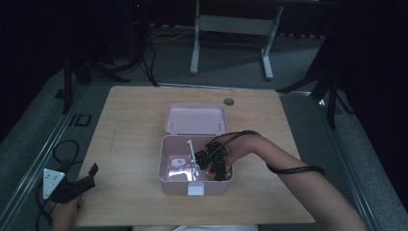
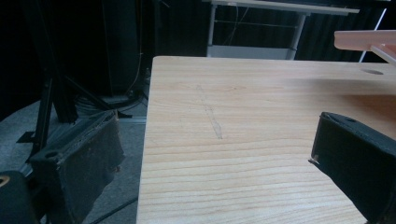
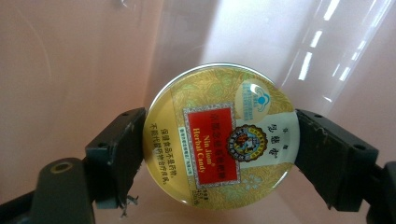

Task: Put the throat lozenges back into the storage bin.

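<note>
A round gold candy tin point(image 3: 219, 135) with a red label lies on the floor of an open pink box point(image 1: 163, 163). My right gripper point(image 3: 219, 142) reaches down into the box, its two black jaws pressed against the tin's left and right edges. In the high view, the right gripper point(image 1: 216, 166) is in the box's right half, and a bit of the tin point(image 1: 210, 173) shows under it. My left gripper point(image 1: 91, 175) rests at the table's near left corner, open with nothing between its jaws. The left gripper point(image 2: 217, 158) looks across bare wood.
The box's lid point(image 1: 195, 119) lies open behind it, and its edge point(image 2: 369, 39) shows at the top right of the left gripper view. A white stick point(image 1: 191, 149) and a pale item point(image 1: 178, 162) lie in the box. A wooden table point(image 1: 130, 125) carries everything; a desk frame point(image 1: 231, 29) stands beyond.
</note>
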Demonstrator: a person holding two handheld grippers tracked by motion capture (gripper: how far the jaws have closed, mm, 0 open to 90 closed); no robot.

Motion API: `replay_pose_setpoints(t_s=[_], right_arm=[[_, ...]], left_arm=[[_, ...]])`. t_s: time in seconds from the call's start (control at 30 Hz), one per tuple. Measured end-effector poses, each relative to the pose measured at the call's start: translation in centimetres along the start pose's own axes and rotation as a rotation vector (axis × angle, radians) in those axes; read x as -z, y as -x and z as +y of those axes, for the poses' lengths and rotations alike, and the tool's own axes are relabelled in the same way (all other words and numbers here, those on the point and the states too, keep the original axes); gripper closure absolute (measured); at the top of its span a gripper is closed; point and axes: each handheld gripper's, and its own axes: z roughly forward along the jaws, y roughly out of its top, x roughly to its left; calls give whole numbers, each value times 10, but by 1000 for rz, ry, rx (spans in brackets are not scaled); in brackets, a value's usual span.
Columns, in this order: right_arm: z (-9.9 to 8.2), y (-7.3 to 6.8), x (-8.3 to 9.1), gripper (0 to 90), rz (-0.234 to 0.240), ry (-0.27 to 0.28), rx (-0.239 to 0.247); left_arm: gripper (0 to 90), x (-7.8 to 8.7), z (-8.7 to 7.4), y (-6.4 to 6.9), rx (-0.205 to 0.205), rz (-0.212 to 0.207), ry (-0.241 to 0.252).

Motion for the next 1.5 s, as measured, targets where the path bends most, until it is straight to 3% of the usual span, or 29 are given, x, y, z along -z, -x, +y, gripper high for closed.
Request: replay_pose_setpoints(t_s=[0.33, 0.47, 0.77, 0.83, 1.07, 1.17, 1.5], right_arm=[[-5, 5, -3, 167, 40, -11, -76], [-8, 3, 1, 158, 11, -12, -72], [-18, -4, 30, 158, -43, 60, -84], [-27, -9, 43, 115, -60, 97, -93], [-52, -19, 66, 115, -118, 164, -129], [-73, -26, 77, 115, -158, 199, -155], [-111, -33, 71, 115, -164, 210, -239]], left_arm=[[25, 0, 0, 0, -1, -1, -1], [24, 0, 0, 0, -1, 0, -2], [24, 0, 0, 0, -3, 0, -1], [24, 0, 0, 0, -2, 1, -2], [24, 0, 0, 0, -4, 1, -2], [24, 0, 0, 0, -4, 2, -4], [24, 0, 0, 0, -3, 3, -4]])
